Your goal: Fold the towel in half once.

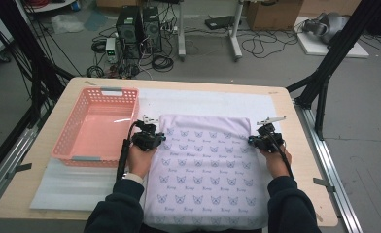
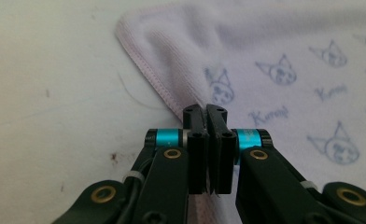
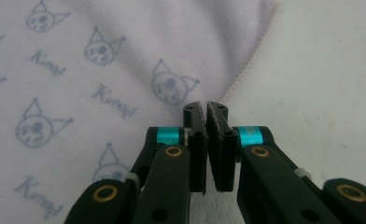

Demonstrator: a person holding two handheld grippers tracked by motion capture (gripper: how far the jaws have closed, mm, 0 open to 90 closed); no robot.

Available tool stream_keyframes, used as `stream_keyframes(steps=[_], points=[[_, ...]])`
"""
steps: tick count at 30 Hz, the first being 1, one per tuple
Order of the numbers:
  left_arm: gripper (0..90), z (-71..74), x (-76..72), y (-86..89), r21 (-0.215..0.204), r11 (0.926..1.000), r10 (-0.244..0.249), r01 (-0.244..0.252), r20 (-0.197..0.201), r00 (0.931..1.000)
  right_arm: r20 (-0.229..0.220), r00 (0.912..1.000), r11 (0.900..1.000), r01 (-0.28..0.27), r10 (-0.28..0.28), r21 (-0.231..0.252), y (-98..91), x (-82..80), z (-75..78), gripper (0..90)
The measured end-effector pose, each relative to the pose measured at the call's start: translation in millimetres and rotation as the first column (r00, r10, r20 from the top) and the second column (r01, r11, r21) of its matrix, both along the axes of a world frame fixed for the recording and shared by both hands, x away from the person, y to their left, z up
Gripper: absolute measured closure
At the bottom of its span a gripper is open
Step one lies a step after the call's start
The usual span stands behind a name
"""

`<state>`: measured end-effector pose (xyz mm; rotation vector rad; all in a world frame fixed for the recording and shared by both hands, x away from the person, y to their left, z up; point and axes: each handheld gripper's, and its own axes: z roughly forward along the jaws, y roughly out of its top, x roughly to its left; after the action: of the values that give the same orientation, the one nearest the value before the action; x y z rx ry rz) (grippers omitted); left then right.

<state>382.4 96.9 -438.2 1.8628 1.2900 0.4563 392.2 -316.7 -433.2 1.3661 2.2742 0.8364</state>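
Towel point(image 1: 205, 170) lay flat at the lower centre of the high view, pale lilac with blue cat-face prints, a pink basket point(image 1: 97, 127) to its left. In the left gripper view, the left gripper point(image 2: 208, 111) pinched the stitched hem. In the right gripper view, the right gripper point(image 3: 205, 108) was clamped on the opposite edge.
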Motion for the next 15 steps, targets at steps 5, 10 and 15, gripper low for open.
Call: stream_keyframes(steps=[5,10,15], points=[[87.0,5.8,1.3,3.2,-0.076,0.9955,0.059,-0.056,0.030,0.9978,0.030,0.9984,0.9967,0.046,-0.048,0.066,-10.0,7.1,3.9,88.0],[87.0,24.3,6.6,0.9,-0.098,0.9935,0.065,-0.058,0.072,0.9953,0.095,0.9927,0.9949,0.067,-0.074,0.076,-11.3,10.3,16.0,88.2],[86.9,32.3,4.3,7.4,-0.113,0.9926,0.054,-0.045,0.078,0.9955,0.109,0.9920,0.9901,0.049,-0.064,0.132,-14.3,4.1,25.2,88.2]])
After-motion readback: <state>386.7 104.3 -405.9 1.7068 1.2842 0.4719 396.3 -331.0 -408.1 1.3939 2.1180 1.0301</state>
